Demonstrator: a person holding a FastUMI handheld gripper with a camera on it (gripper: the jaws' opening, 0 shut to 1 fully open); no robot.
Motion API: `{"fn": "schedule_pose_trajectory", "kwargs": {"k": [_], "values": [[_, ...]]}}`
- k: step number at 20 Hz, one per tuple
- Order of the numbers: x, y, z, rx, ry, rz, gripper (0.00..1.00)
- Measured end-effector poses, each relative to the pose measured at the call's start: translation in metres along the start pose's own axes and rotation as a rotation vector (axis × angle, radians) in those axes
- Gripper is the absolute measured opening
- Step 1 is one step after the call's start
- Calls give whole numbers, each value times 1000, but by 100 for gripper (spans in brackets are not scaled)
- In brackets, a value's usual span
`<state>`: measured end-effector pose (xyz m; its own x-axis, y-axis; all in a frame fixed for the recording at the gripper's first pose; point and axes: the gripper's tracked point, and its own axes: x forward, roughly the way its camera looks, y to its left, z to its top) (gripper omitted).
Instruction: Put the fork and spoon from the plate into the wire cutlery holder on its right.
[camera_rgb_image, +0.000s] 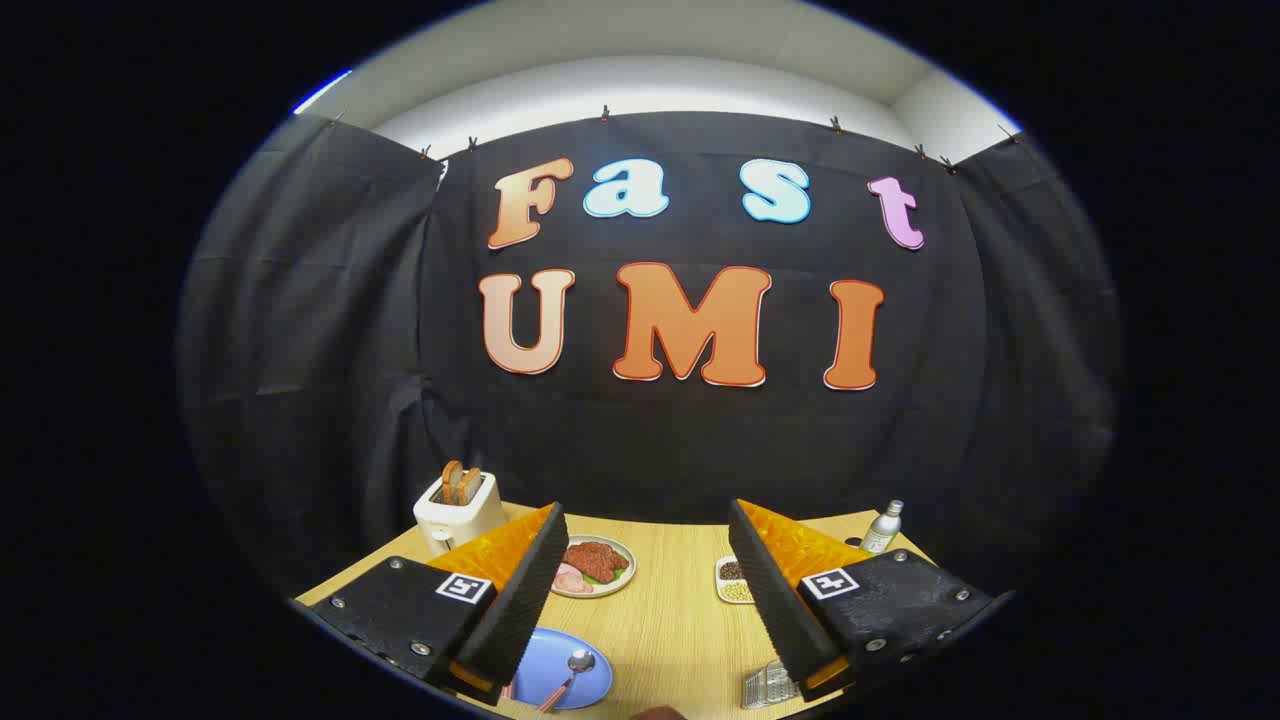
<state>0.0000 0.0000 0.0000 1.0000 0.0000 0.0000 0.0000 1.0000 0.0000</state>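
- A black cloth wall closes the booth behind a light wooden table (670, 600).
- The gripper (650, 585) hangs above the table's near part, its jaws spread wide with nothing between them but bare tabletop and the far dishes.
- A blue plate (590, 690) lies low beside the left finger (520, 600), partly hidden by it; a spoon (572, 672) rests on it, bowl toward the table's middle. The fork cannot be made out.
- The wire cutlery holder (768, 686) sits just under the right finger (775, 595), partly covered, to the right of the blue plate.
- Beyond the fingers, a round plate of meat (596, 566) and a small white dish of beans (732, 580) stand near the centre.
- A white toaster (458, 508) with bread slices stands at the far left corner.
- A small bottle (884, 528) stands at the far right.
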Motion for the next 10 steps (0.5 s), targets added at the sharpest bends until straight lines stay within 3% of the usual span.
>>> {"fn": "schedule_pose_trajectory", "kwargs": {"k": [10], "values": [[-4,-20,-4,2,16,-12,97]]}}
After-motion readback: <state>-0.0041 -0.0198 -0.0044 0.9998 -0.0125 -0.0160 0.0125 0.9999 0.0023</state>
